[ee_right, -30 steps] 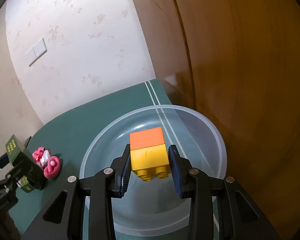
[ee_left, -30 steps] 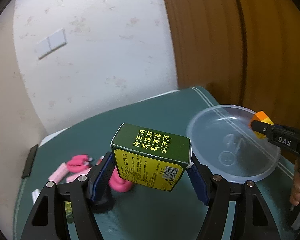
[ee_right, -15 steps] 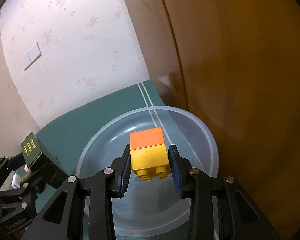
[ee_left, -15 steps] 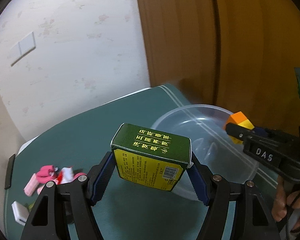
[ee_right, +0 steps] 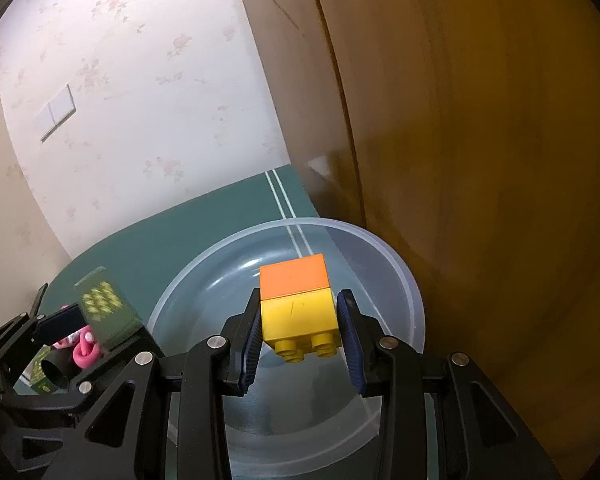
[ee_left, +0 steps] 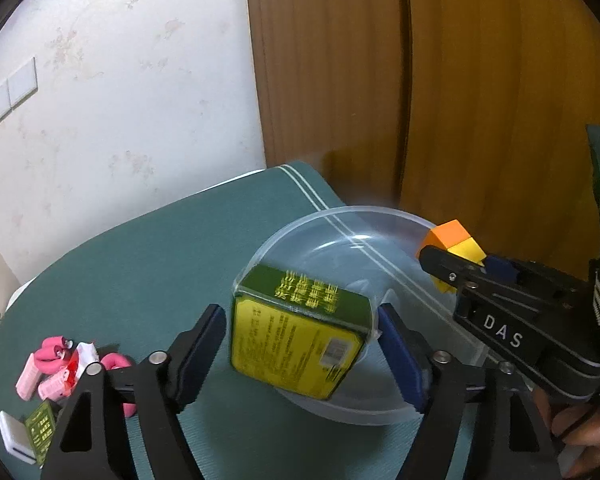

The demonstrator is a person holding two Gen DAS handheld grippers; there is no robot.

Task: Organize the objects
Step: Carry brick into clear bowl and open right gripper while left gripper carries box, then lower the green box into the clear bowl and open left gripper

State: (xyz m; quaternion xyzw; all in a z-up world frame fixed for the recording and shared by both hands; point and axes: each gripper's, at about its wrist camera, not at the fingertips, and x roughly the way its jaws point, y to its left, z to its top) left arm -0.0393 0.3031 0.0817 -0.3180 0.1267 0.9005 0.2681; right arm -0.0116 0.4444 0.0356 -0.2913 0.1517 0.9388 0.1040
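Observation:
A green and yellow box (ee_left: 300,328) sits tilted between my left gripper's (ee_left: 300,340) spread fingers, with gaps on both sides, at the near rim of a clear plastic bowl (ee_left: 340,236). The box is motion-blurred. It also shows in the right wrist view (ee_right: 104,308). My right gripper (ee_right: 300,332) is shut on an orange and yellow toy brick (ee_right: 296,304) and holds it above the bowl (ee_right: 380,248). The brick also shows in the left wrist view (ee_left: 454,244).
The bowl stands on a green mat (ee_left: 160,260) near the mat's far right corner, close to a brown wooden door (ee_left: 480,100). Pink items and small packets (ee_left: 56,372) lie at the left of the mat. A papered wall (ee_left: 120,100) is behind.
My left gripper has swung right to the bowl and its fingers have opened, and the green box has tilted loose between them. My right gripper keeps holding the brick over the bowl.

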